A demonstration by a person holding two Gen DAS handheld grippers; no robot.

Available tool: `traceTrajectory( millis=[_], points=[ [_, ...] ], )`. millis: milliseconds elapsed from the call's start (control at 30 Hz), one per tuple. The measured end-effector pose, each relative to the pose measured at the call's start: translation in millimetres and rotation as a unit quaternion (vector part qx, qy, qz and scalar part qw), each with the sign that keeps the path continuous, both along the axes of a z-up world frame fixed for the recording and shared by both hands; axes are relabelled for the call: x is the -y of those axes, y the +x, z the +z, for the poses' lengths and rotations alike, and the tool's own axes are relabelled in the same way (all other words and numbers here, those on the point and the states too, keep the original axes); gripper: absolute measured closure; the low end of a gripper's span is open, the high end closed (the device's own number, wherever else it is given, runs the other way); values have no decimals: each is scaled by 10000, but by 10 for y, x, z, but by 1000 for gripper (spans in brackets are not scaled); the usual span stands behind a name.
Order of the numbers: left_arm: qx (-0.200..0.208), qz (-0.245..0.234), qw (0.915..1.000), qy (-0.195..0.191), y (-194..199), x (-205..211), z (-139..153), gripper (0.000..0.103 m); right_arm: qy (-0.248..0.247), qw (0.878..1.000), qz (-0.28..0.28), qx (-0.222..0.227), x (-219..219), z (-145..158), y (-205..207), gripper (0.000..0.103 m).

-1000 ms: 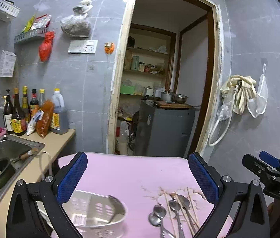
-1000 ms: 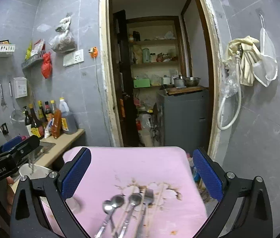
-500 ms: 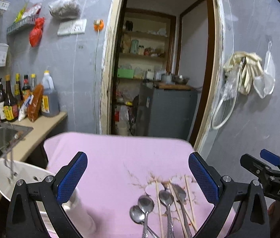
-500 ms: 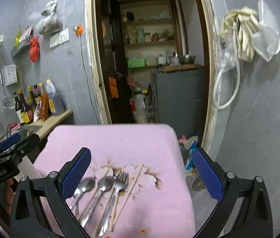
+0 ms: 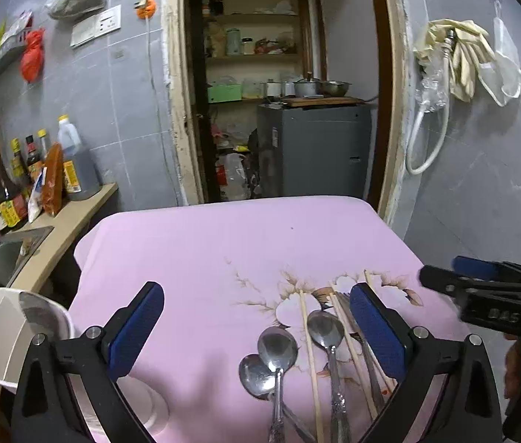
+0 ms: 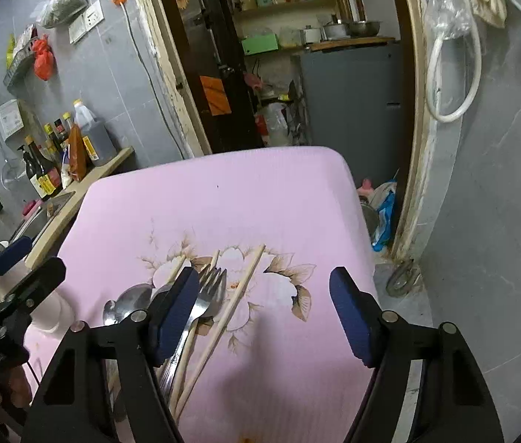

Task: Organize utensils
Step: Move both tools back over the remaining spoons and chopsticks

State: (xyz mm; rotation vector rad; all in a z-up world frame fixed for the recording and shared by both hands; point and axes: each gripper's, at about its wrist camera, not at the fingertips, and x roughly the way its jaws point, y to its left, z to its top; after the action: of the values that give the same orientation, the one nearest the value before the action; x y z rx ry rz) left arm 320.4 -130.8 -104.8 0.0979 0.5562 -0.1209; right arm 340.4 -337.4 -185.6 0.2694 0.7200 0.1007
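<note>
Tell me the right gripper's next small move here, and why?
Probably ease the right gripper down over the chopstick beside the fork. Its jaws are closing, but nothing is pinched yet: the chopstick lies on the cloth between them, near the left pad.

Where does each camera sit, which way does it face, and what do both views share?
Left wrist: on the left gripper, facing spoons on the pink tablecloth; right gripper at right edge.
Right wrist: on the right gripper, fingers closing, empty, above fork and chopsticks; left gripper at left.
Shared: tablecloth, utensils, doorway.
</note>
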Motion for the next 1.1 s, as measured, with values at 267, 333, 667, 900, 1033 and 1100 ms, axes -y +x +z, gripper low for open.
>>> traceTrajectory(
  millis=[267,333,667,900,1033,1100],
  points=[
    [-421,-87,9991,-46,162,115,-107,18,189,9993,222,-228,34,-192,113,52],
    [-550,-123,9984,-36,203,144,-150,21,238,9989,264,-315,41,-238,143,55],
    [-1920,-18,9804,-434,582,12,-590,51,460,9936,615,-833,-76,-436,393,75],
    [-2635,-31,9602,-921,765,-154,-785,59,504,9879,717,-1280,-202,-560,594,75],
    [-2796,-116,9541,-1064,872,-221,-798,64,438,9864,705,-1421,-270,-565,705,75],
    [-2899,-162,9506,-1101,923,-200,-811,71,383,9849,690,-1544,-307,-558,773,75]
  ],
)
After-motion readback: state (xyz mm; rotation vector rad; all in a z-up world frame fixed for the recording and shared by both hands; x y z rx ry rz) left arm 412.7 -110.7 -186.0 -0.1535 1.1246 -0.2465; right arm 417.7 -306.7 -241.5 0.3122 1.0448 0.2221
